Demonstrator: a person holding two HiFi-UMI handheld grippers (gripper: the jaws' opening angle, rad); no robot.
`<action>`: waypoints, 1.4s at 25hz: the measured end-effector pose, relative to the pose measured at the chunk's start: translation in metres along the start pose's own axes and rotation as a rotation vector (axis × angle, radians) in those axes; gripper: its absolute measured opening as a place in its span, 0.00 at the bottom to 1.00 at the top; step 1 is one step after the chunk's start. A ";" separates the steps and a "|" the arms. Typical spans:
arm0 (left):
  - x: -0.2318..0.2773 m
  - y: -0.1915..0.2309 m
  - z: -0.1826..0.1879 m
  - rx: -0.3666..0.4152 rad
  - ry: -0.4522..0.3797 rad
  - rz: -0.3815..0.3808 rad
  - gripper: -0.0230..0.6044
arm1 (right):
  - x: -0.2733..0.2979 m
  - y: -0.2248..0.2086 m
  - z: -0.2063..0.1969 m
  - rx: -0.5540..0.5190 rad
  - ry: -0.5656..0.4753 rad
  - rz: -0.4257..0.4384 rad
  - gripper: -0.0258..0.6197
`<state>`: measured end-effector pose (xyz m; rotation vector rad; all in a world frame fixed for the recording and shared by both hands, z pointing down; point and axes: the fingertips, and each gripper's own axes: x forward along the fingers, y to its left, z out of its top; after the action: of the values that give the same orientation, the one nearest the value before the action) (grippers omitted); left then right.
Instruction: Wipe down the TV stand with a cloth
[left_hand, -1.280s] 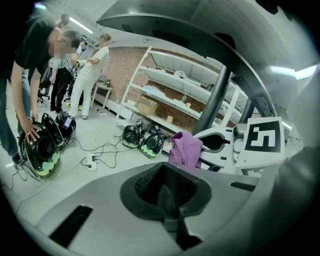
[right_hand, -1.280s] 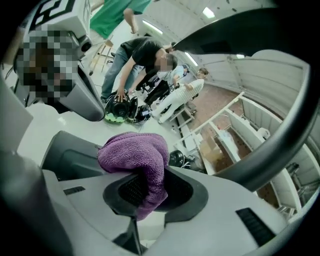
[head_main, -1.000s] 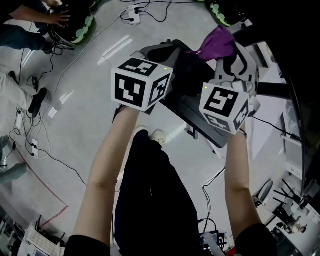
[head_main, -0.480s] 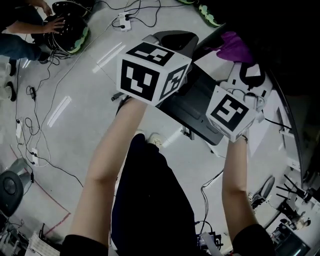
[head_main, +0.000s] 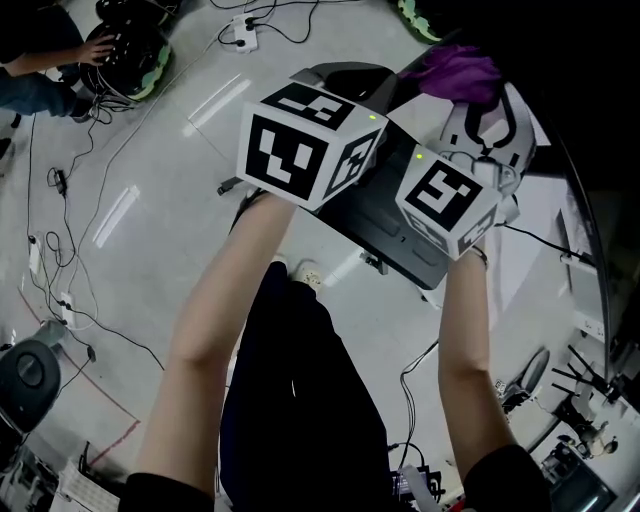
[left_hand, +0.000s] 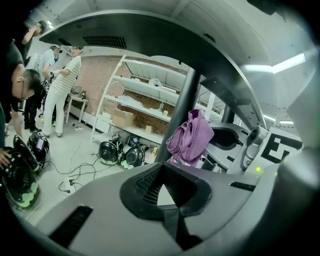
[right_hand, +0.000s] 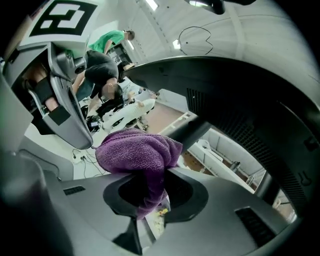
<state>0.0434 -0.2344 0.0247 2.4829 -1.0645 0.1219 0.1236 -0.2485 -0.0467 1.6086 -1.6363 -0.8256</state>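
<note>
Right tongs (right_hand: 150, 200), clenched on the purple cloth (right_hand: 137, 152), have swung back across the far end of the TV stand (head_main: 395, 225) since half a second ago. Judged a return wipe stroke. Left tongs (left_hand: 167, 200) closed, empty, above the stand.

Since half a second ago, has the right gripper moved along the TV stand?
Yes. The right gripper, shut on the purple cloth, has shifted up-picture and slightly left, away from the TV stand's near corner.
</note>
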 end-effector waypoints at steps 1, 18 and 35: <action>0.002 0.000 -0.004 -0.005 0.006 0.001 0.05 | 0.001 0.004 -0.003 -0.001 0.001 0.009 0.19; -0.004 0.026 -0.061 -0.049 0.074 0.067 0.05 | 0.012 0.069 -0.055 0.041 0.055 0.216 0.19; -0.014 0.057 -0.101 -0.108 0.117 0.119 0.05 | 0.025 0.149 -0.116 0.342 0.135 0.617 0.19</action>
<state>0.0025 -0.2170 0.1330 2.2871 -1.1373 0.2366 0.1362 -0.2655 0.1426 1.2092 -2.0846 -0.1215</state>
